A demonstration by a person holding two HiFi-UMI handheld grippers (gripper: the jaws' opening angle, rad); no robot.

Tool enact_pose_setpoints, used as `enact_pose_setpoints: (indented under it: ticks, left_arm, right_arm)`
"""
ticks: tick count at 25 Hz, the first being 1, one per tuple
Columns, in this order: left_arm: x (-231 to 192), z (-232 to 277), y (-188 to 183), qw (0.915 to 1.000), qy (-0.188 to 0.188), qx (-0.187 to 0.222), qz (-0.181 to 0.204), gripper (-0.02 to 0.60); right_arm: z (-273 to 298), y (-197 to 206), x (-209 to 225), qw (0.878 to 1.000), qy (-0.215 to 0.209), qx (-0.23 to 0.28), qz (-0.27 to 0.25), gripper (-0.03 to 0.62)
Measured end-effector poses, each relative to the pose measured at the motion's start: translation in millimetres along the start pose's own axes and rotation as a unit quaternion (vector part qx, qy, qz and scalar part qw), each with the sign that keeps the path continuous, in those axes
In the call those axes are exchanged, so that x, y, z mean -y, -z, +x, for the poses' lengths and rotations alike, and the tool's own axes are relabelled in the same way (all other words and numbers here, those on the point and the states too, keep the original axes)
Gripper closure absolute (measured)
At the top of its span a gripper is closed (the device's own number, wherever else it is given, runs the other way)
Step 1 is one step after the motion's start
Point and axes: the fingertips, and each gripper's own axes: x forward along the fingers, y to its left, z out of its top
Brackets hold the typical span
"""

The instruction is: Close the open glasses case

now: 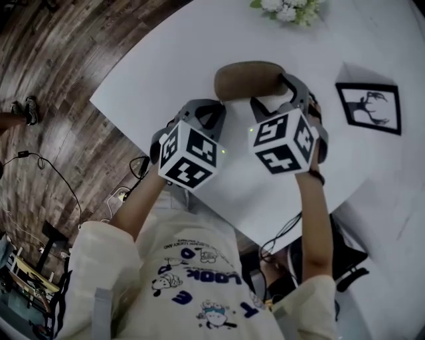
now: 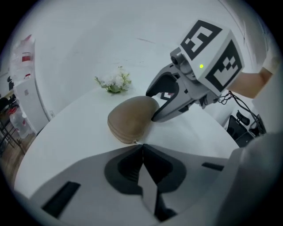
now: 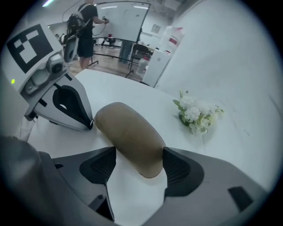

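A brown glasses case (image 1: 249,80) lies with its lid down on the round white table (image 1: 166,73). My right gripper (image 3: 139,161) straddles one end of the case (image 3: 128,137), and both pads press against its sides. My left gripper (image 2: 141,145) is shut, its tips at the other end of the case (image 2: 130,118). The small metal zipper pull (image 2: 136,142) sits pinched at those tips; the right gripper view shows the same pull (image 3: 93,122) at the left gripper's point. In the head view both marker cubes hide most of the jaws.
A small bunch of white flowers (image 1: 289,10) lies at the table's far edge. A black-framed picture (image 1: 370,106) lies flat on the table to the right. The near table edge (image 1: 219,212) runs just in front of my body, with wooden floor (image 1: 60,80) and cables to the left.
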Motion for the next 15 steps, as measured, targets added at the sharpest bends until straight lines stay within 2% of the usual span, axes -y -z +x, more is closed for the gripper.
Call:
enact_pose_setpoints:
  ticks: [3,7,10,12,15]
  left_arm:
    - [-4.1,-2.6,1.2,0.9996,-0.019,-0.004,0.019,0.580]
    - [-12.1,-10.0,5.7,0.9991,-0.041,0.005,-0.004,0.580]
    - [-17.2,-17.8,7.9,0.9988,-0.045,0.010,-0.019,0.578]
    - [-19.9,-25.8,8.0,0.9982,-0.046,0.014,-0.034,0.577]
    - [-24.7,-48.4,-1.9,0.9965,-0.048,0.031,-0.061,0.575]
  right_arm:
    - [-2.1,1.6,-3.9,0.999,0.009,0.012,0.028,0.261]
    - [-17.6,-1.0,-1.5,0.994,0.007,0.066,0.089,0.261]
    - [-36.4,0.4,7.0,0.986,0.023,0.096,0.132,0.261]
    - [-52.1,2.2,13.1,0.976,0.036,0.121,0.179,0.261]
    - [-78.6,6.7,16.4,0.948,0.046,0.169,0.267,0.261]
